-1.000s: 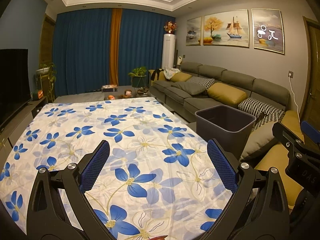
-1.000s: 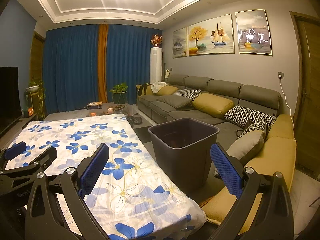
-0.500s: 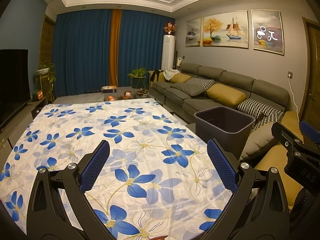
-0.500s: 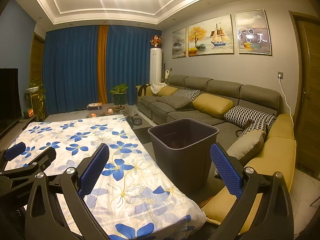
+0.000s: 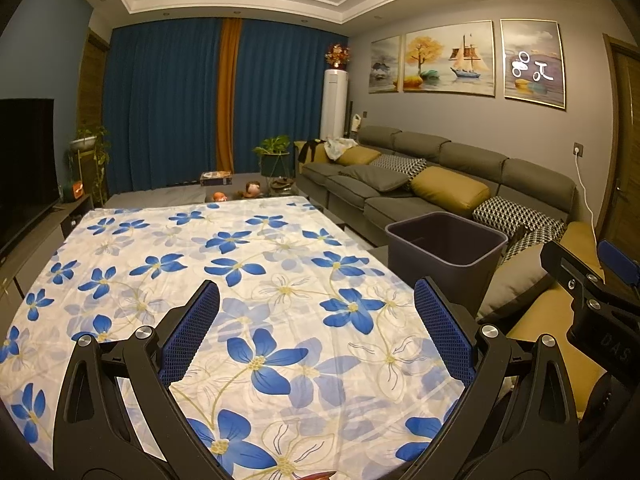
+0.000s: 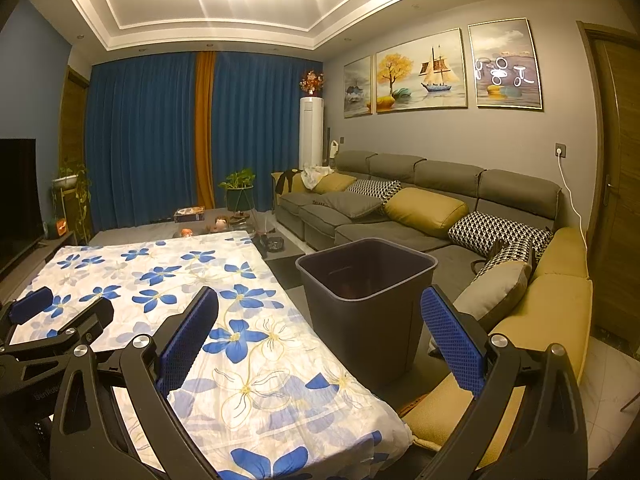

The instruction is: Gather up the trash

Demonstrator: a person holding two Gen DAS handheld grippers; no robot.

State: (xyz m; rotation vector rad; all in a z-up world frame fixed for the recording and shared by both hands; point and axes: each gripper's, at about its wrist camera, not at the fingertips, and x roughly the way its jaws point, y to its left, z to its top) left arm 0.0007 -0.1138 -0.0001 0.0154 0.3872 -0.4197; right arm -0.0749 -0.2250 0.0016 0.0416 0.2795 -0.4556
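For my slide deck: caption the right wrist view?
Right gripper open above floral tablecloth, dark trash bin ahead beside sofa.

Matt plastic bin (image 6: pixel 366 304); printed cloth tablecloth (image 5: pixel 248 264).

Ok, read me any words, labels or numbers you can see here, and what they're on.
"DAS": on the black body of the right gripper, seen in the left wrist view; possibly cut off.
Small print on the body of the left gripper, right wrist view: too blurred to read.
Print on the box on the far low table: too small.
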